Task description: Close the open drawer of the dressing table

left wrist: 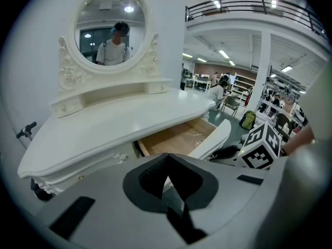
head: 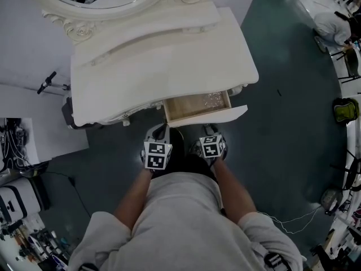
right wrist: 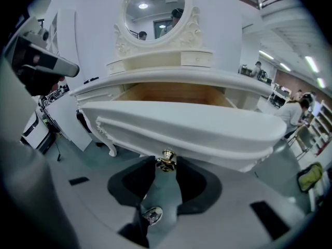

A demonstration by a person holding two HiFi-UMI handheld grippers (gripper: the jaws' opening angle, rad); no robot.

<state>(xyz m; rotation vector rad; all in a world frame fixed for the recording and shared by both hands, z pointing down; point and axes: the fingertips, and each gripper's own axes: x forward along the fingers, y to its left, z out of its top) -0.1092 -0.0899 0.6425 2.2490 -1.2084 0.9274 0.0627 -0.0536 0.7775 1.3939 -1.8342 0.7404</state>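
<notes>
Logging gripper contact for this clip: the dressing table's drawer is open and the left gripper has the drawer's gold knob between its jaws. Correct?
Not quite: wrong side. The drawer is open, but it is the right gripper that has the gold knob between its jaws, as the right gripper view shows. The left gripper has nothing between its jaws.
</notes>
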